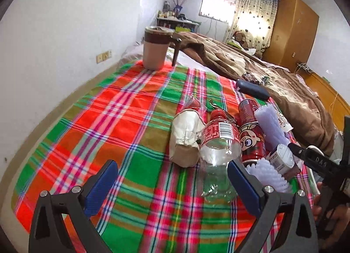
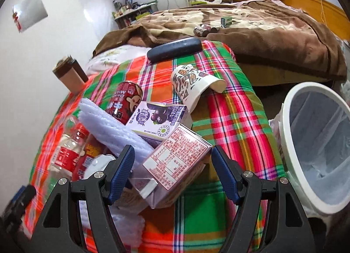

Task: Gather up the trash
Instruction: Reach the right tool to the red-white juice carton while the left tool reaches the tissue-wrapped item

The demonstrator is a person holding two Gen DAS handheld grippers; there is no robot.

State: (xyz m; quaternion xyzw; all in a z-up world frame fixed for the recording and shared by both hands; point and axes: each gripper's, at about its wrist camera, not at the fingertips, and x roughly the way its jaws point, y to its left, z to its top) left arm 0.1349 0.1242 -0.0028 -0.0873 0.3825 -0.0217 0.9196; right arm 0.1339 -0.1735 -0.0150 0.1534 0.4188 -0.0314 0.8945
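Between the spread fingers of the right hand-held gripper (image 2: 172,176): a milk carton (image 2: 175,163), ungrasped. Left hand-held gripper (image 1: 172,178) released, clear bottle (image 1: 218,143) just ahead. Bin (image 2: 315,143) rightward.

We see left wrist view low over plaid cloth (image 1: 122,121), facing far window; right wrist view closer, same heading. Both share clear bottle (image 1: 218,143) (image 2: 65,154), red can (image 1: 251,141) (image 2: 126,99).
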